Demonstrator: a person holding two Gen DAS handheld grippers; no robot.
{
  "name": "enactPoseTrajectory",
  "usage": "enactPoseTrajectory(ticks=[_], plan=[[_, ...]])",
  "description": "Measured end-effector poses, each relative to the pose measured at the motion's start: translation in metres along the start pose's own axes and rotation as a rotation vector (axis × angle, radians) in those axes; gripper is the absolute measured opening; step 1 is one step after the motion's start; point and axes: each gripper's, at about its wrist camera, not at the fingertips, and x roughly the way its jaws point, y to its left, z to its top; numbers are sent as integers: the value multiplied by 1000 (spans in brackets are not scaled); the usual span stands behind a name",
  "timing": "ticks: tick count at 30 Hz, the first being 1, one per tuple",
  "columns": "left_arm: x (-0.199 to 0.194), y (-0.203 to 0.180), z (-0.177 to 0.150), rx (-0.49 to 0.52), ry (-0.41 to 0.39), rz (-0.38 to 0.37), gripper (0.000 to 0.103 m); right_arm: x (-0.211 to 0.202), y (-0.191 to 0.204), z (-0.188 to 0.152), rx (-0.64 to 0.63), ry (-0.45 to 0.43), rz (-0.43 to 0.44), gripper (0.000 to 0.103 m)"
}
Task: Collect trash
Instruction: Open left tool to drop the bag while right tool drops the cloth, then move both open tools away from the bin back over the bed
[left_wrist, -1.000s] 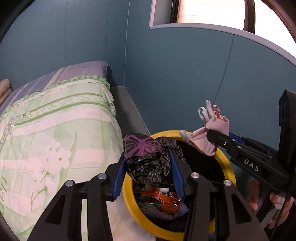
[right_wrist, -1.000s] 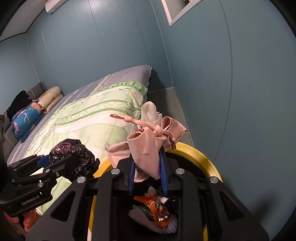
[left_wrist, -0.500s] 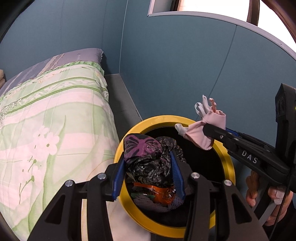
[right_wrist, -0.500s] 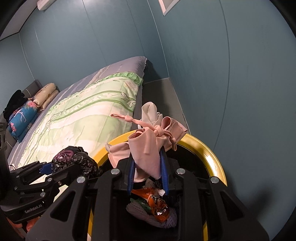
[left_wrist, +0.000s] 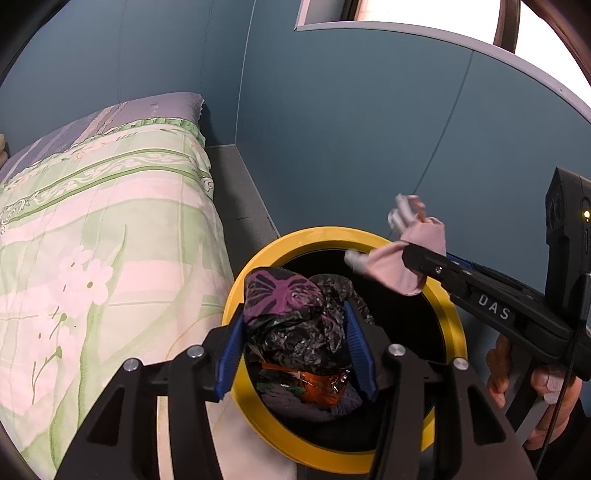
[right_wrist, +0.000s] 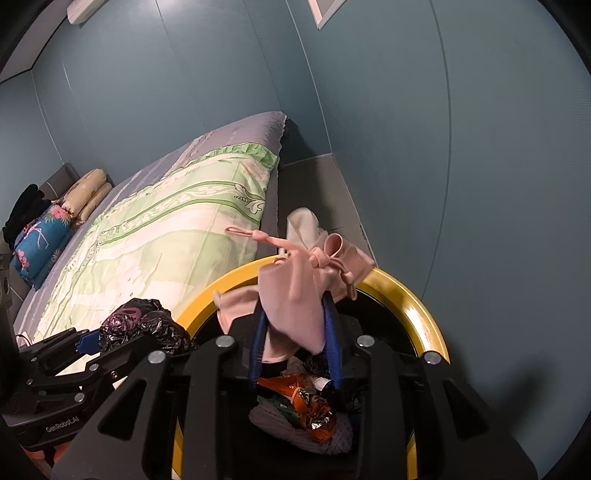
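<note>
A round trash bin with a yellow rim (left_wrist: 332, 236) (right_wrist: 413, 295) stands on the floor beside the bed; an orange wrapper (left_wrist: 317, 384) (right_wrist: 310, 402) and other trash lie inside. My left gripper (left_wrist: 295, 325) is shut on a crumpled black and purple plastic bag (left_wrist: 291, 314) (right_wrist: 140, 325), held above the bin's left side. My right gripper (right_wrist: 293, 321) (left_wrist: 413, 258) is shut on a pink cloth pouch with a drawstring (right_wrist: 295, 295) (left_wrist: 402, 258), held above the bin's far right rim.
A bed with a green and pink floral quilt (left_wrist: 92, 229) (right_wrist: 166, 229) lies left of the bin. Blue walls (left_wrist: 369, 129) stand close behind and to the right. A narrow grey floor strip (left_wrist: 240, 192) runs between bed and wall. Pillows (right_wrist: 48, 229) lie at the bed's head.
Both grippers have moved in over the bin's opening with their loads still held. The bin now sits more centred under them.
</note>
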Motion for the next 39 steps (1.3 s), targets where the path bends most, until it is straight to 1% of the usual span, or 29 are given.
enactPoseTrajectory(ticks=[6,8,9,10,17,25,31,36,39], plan=[[-2,5,0,-28,-4,-2,57,-2,1,0,-1,-19,-4,28],[-2,7,1,-36,-8,-4,63,-3,0,0,5,-25,-4,28],[-2,7,2,-40,-12,-2,67,-3,-1,0,7,-26,-5,29],[-3,7,2,-44,-15,-3,68,-4,-2,0,11,-30,-6,32],[-8,12,2,-63,-28,-1,69,-6,-3,1,17,-39,3,33],[-21,22,4,-82,-55,21,69,-8,-1,2,12,-43,22,33],[-42,40,4,-105,-98,65,69,-10,9,5,-12,-53,48,33],[-63,62,1,-141,-138,125,69,-11,24,9,-41,-60,82,34],[-78,76,-3,-166,-164,165,69,-11,34,9,-57,-60,111,38]])
